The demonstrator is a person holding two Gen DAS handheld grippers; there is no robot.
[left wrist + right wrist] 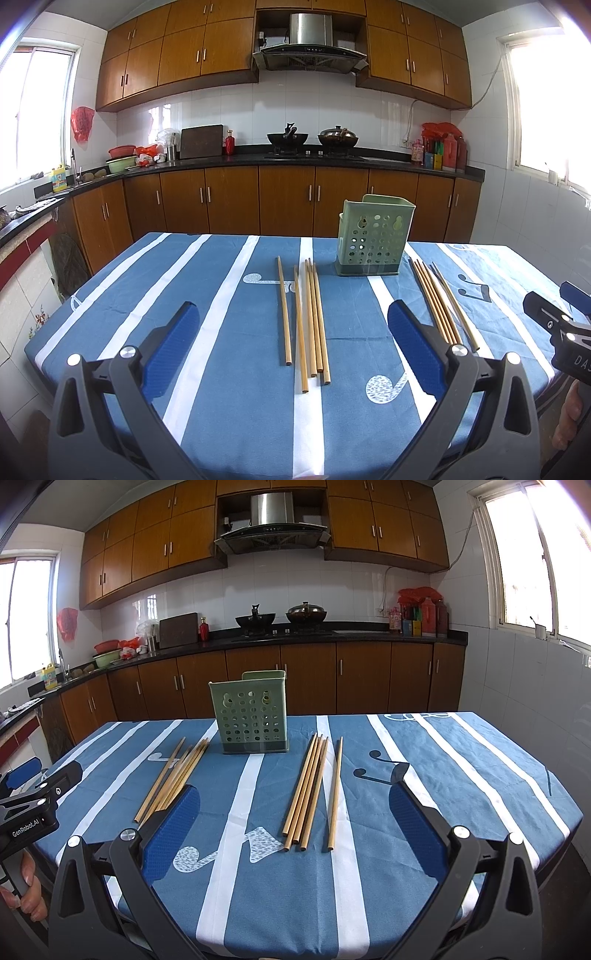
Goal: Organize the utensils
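Both tongs, left [291, 332] and right [293, 814], hover spread wide and empty near the desk's front edge. Chopsticks [308, 317] lie loose before the green holder [371, 240]; a careless pinch could scatter them.

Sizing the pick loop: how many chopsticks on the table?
10 as far as I can separate them: left bunch of five beside the green holder, right bunch of five. Overlaps may hide more.
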